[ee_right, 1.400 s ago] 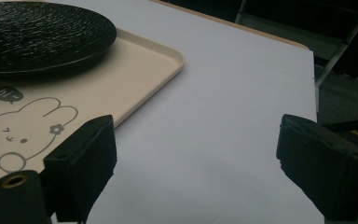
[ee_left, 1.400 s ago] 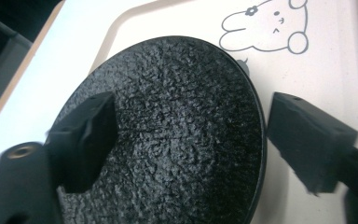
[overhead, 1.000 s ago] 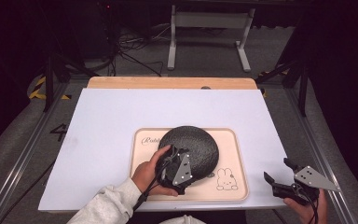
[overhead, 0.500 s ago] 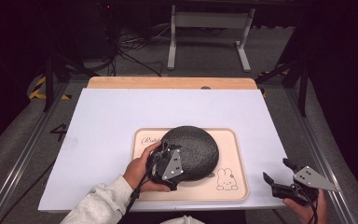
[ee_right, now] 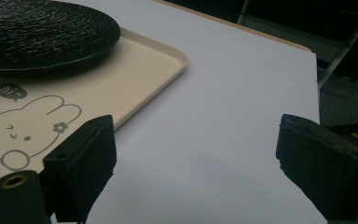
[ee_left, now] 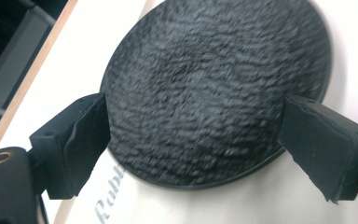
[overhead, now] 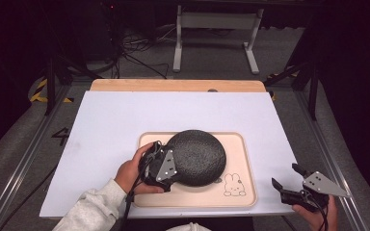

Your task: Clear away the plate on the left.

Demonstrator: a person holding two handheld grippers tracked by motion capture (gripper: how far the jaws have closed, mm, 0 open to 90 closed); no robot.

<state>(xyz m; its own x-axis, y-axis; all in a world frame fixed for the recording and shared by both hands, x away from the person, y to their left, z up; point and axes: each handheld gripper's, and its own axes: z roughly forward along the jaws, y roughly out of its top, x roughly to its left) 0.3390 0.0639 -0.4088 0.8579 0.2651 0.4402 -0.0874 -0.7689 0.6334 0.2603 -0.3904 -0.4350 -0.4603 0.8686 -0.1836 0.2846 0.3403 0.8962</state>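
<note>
On the beige tray (overhead: 243, 144) at the near middle of the white table cover (overhead: 115, 115), a black, rough-textured round plate (overhead: 197, 156) lies upside down, its domed back up and its rim resting on the tray's floor. Over the last second the left gripper (overhead: 166, 166) has slid from the plate's near edge to its left edge, and the person's left hand (overhead: 132, 171) has swung round with it. In the left gripper view its jaws now stand wide apart on either side of the plate's (ee_left: 214, 88) near rim, holding nothing; the plate sits between them but no pad touches it. That shift suggests the gripper is seeking a better line on the rim, probably to pinch and lift or turn the plate; the grasp itself is not yet made. The right gripper (overhead: 294, 187) has barely moved: it waits at the table's near right corner, well apart from the plate, jaws spread wide and empty over bare cover just right of the tray's rabbit drawing (ee_right: 23, 130).
</note>
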